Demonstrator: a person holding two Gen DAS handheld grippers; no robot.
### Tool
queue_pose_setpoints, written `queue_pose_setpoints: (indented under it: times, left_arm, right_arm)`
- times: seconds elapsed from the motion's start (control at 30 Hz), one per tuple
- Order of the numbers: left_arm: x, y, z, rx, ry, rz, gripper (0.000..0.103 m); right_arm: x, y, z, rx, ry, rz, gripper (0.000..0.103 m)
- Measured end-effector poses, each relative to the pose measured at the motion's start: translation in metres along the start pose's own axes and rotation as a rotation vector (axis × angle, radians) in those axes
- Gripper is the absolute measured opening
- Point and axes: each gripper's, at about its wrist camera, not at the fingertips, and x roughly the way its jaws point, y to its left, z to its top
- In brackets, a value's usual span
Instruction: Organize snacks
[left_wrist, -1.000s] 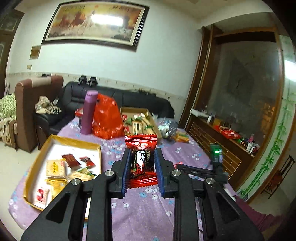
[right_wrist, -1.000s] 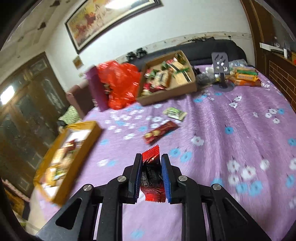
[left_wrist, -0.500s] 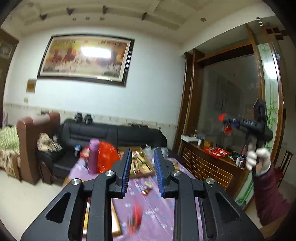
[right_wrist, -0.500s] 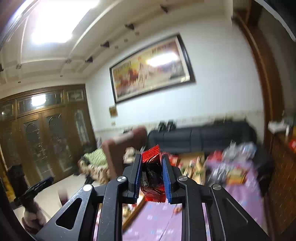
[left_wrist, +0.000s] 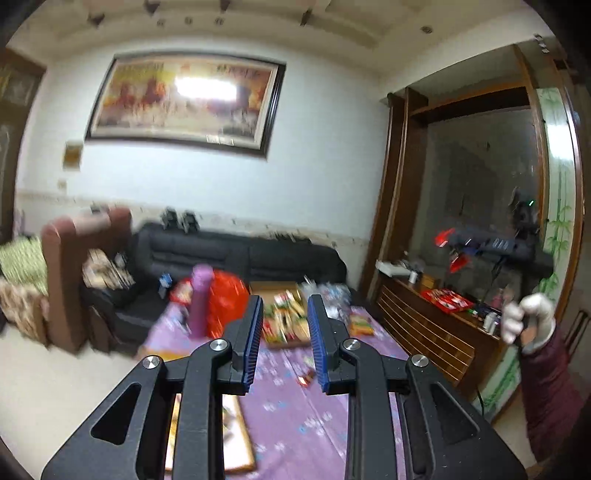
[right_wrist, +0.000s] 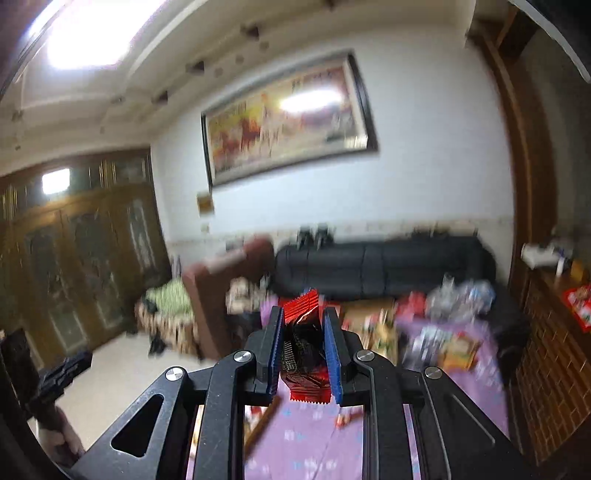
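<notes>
snacks (left_wrist: 286, 325) in cardboard box (left_wrist: 273, 286)

Red snack packet (right_wrist: 304, 350): crinkle-edged foil with a dark printed centre, standing on end, pinched at its sides, raised well above the purple flowered tablecloth (left_wrist: 295, 424). Cardboard box (left_wrist: 284, 325) at the far end of the table, crowded with mixed wrapped snacks. One small red packet (left_wrist: 306, 378) lies loose on the cloth, near the box
</notes>
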Motion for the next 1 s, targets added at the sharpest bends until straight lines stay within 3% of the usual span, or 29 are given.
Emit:
queue_pose_setpoints:
  times: [0.13,0.3,0.43,0.6,0.67,0.77,0.9,1.0]
  left_arm:
    - [0.023,0.018,-0.049,-0.019,0.095,0.048,0.022]
    - [0.03,0.039,-0.082,-0.032,0.156,0.148,0.023]
    - [0.047,0.07,-0.103,-0.092,0.205,0.233,0.032]
    - [0.058,0.107,-0.137,-0.192,0.232,0.295,0.032]
    - [0.062,0.119,-0.149,-0.23,0.244,0.298,0.032]
    - [0.066,0.129,-0.158,-0.258,0.255,0.295,0.032]
    - [0.066,0.139,-0.171,-0.291,0.264,0.278,0.04]
    - [0.069,0.142,-0.178,-0.31,0.276,0.263,0.041]
  right_arm:
    - [0.076,0.004,-0.075,-0.039,0.189,0.044,0.021]
    - [0.168,0.031,-0.159,-0.033,0.384,0.205,0.02]
    - [0.227,0.06,-0.193,-0.036,0.482,0.29,0.02]
    - [0.285,0.105,-0.242,-0.026,0.611,0.369,0.017]
    - [0.304,0.118,-0.254,-0.037,0.644,0.372,0.017]
    - [0.321,0.126,-0.267,-0.116,0.633,0.302,0.021]
    - [0.317,0.105,-0.282,-0.135,0.638,0.241,0.041]
    - [0.312,0.089,-0.303,-0.178,0.692,0.23,0.045]
